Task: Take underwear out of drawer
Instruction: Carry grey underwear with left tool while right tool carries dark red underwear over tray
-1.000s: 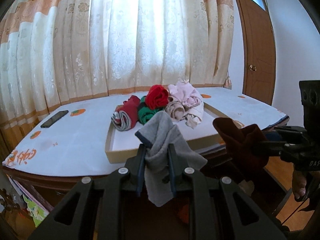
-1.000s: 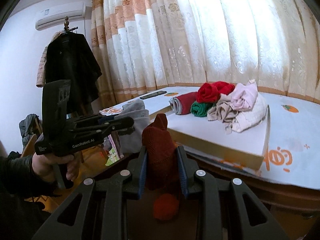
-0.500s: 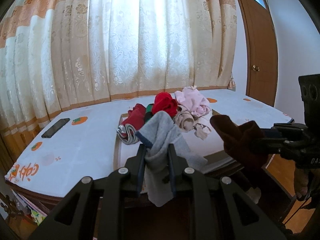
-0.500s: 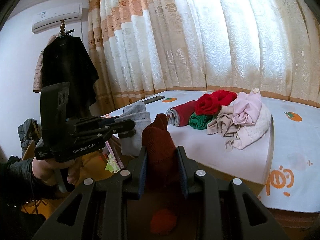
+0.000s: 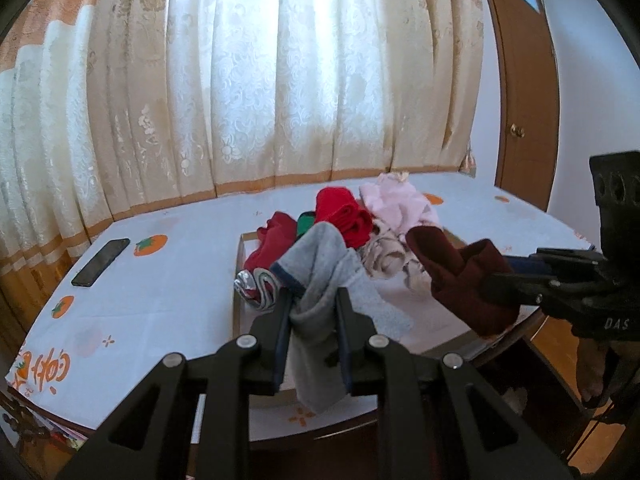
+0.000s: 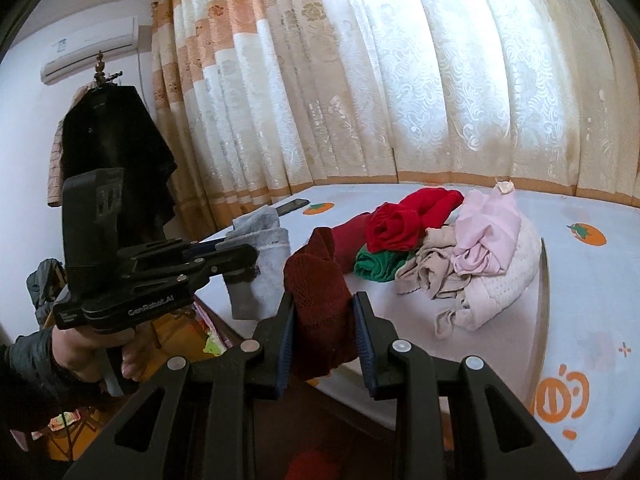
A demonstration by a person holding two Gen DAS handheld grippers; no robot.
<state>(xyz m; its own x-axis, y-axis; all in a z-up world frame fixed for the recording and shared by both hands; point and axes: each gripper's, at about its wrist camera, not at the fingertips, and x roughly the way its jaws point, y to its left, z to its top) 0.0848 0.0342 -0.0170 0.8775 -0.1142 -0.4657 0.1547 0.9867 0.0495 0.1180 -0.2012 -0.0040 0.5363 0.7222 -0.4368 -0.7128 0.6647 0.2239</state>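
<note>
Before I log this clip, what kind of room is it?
Most likely a bedroom or living room in a home. Floor-length patterned curtains cover a window, a dark coat hangs on a stand below a wall air conditioner, and a wooden door stands at the right.

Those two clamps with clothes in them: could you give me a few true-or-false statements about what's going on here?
1. The left gripper pinches a grey garment. True.
2. The right gripper is empty. False: it clamps a dark red garment.
3. A phone lies on the tablecloth. True.
4. The clothes pile sits on the floor. False: it rests in a shallow tray on the table.
</note>
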